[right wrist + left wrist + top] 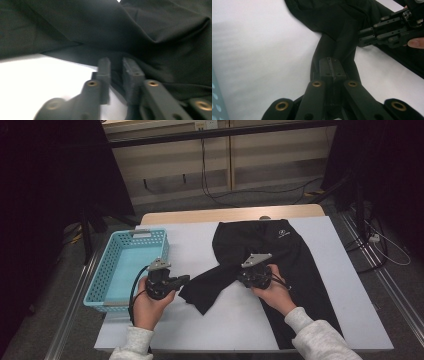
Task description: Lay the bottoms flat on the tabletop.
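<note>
Black trousers (292,250) lie spread on the white table cover, one leg folded across toward the left. My left gripper (185,280) is shut on the end of that leg (337,47), its jaws tight together (332,65). My right gripper (243,276) sits at the fold of the same leg, nearer the trousers' body. In the right gripper view its jaws (117,72) stand almost together with a fold of the black cloth (150,32) caught between them. The left gripper view shows the right gripper (362,37) at the cloth's edge, with a fingertip behind it.
A light blue plastic basket (106,265) stands at the table's left, close to my left hand. The white cover (235,325) lies bare in front of the trousers and along the right edge. Cables and dark furniture are on the floor beyond the table.
</note>
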The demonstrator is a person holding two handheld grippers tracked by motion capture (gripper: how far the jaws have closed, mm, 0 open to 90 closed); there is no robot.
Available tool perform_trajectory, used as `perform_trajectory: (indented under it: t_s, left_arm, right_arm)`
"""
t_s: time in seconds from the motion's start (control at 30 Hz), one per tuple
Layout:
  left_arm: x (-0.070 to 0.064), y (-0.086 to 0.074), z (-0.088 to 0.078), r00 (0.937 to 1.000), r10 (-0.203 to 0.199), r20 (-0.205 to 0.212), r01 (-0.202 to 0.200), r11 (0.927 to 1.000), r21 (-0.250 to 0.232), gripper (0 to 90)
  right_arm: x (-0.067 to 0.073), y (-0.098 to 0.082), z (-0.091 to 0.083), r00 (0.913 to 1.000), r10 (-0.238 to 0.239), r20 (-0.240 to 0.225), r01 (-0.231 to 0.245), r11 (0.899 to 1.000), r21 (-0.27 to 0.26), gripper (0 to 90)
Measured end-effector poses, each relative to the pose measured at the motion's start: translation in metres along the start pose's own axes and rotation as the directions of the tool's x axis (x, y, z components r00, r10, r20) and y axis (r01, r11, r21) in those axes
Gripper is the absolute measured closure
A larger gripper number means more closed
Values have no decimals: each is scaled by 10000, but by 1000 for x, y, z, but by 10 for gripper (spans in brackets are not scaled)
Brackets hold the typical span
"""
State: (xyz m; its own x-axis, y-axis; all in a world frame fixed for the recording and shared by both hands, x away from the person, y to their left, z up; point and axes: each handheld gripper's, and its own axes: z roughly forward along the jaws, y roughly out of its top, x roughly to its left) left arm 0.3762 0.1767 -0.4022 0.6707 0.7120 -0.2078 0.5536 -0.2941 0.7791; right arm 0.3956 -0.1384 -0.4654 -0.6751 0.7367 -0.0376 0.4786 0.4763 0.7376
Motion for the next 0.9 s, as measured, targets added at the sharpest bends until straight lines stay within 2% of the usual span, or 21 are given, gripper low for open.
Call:
perform_trajectory:
  t_s: [0.1, 0.2, 0.33, 0.4, 0.53, 0.63, 0.73, 0.8, 0.9]
  left_arm:
    - [0, 1, -1, 10000, -38, 3, 38, 10000, -67, 900]
    - [1, 1, -2, 10000, -93, -30, 93, 9999, -124, 900]
    - [2, 1, -3, 9999, -17, -119, 16, 9999, -103, 900]
    - [2, 1, -3, 9998, -106, -137, 104, 9998, -169, 900]
    - [2, 1, -3, 9998, -59, -202, 56, 9998, -183, 900]
    - [2, 1, -1, 9996, -73, -260, 68, 9998, -211, 900]
    - [3, 1, 0, 9995, -77, -317, 72, 9998, -168, 900]
    - [4, 0, 1, 9995, -96, -317, 91, 9998, -155, 900]
    - [3, 1, 2, 9996, -42, -286, 38, 9999, -161, 900]
  right_arm:
    - [0, 0, -1, 9999, -167, 34, 167, 9998, 73, 865]
    - [-2, -1, -6, 9999, -42, -149, 44, 9999, 147, 869]
    - [-5, -5, -16, 9995, 51, -320, -51, 10000, -4, 870]
    - [-6, -8, -22, 9994, -21, -351, 22, 10000, 37, 870]
    - [-10, -15, -30, 9995, -29, -322, 32, 9999, 102, 868]
    - [-12, -19, -35, 9995, 95, -293, -98, 9999, -104, 862]
    - [-10, -19, -38, 9997, -21, -240, 19, 10000, -86, 862]
    - [-9, -19, -39, 9996, 37, -269, -42, 9998, -172, 827]
    - [-1, -17, -39, 9995, -155, -263, 148, 9996, -242, 712]
